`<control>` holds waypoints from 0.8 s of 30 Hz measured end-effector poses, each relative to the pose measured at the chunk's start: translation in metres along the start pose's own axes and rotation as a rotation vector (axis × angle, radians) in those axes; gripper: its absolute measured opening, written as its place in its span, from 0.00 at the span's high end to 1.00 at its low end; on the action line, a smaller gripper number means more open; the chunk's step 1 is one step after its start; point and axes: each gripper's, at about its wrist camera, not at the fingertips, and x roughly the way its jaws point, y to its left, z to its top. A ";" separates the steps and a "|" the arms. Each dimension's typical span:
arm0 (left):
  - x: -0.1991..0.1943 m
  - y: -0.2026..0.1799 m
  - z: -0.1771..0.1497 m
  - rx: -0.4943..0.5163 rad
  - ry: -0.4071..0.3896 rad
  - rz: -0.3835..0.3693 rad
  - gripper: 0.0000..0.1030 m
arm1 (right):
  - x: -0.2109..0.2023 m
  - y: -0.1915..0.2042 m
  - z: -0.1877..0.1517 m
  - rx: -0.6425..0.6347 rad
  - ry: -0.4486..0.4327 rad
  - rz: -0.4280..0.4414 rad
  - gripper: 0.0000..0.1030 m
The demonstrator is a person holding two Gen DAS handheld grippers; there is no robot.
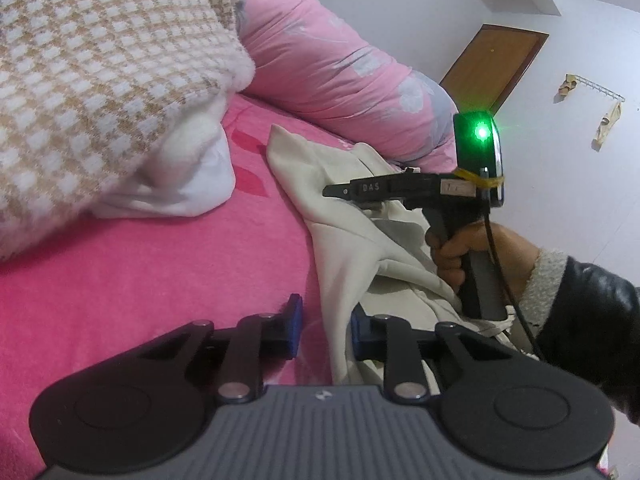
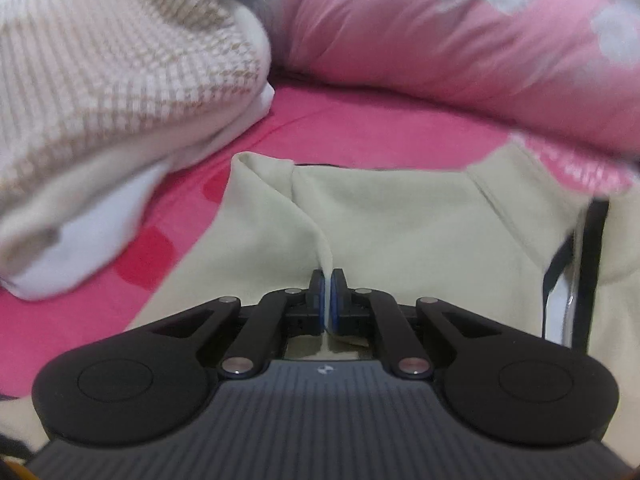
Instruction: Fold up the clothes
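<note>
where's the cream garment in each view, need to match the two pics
Left wrist view: the cream garment runs from centre down to the lower middle, its edge between the left gripper's parted jaws, the right gripper over it.
Right wrist view: it fills the centre and right, a fold pinched in the right gripper.
Shared landmark: the checked beige blanket, upper left in both.

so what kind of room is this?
Most likely a bedroom: the garment lies on a pink bed sheet, with a rolled pink duvet and a checked blanket behind, and a door in the wall.
</note>
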 end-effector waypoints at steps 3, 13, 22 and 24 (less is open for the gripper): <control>-0.006 0.002 -0.005 -0.008 0.001 -0.002 0.78 | -0.009 0.009 0.002 -0.052 0.019 -0.092 0.82; -0.008 0.004 -0.005 -0.016 0.002 0.000 0.77 | -0.049 0.043 0.041 -0.171 -0.165 -0.126 0.83; -0.013 0.001 -0.011 -0.013 0.001 0.004 0.77 | 0.029 0.022 0.034 -0.080 -0.023 0.015 0.89; -0.014 0.000 -0.012 -0.011 0.001 0.006 0.77 | 0.033 -0.001 0.034 0.060 -0.043 0.060 0.89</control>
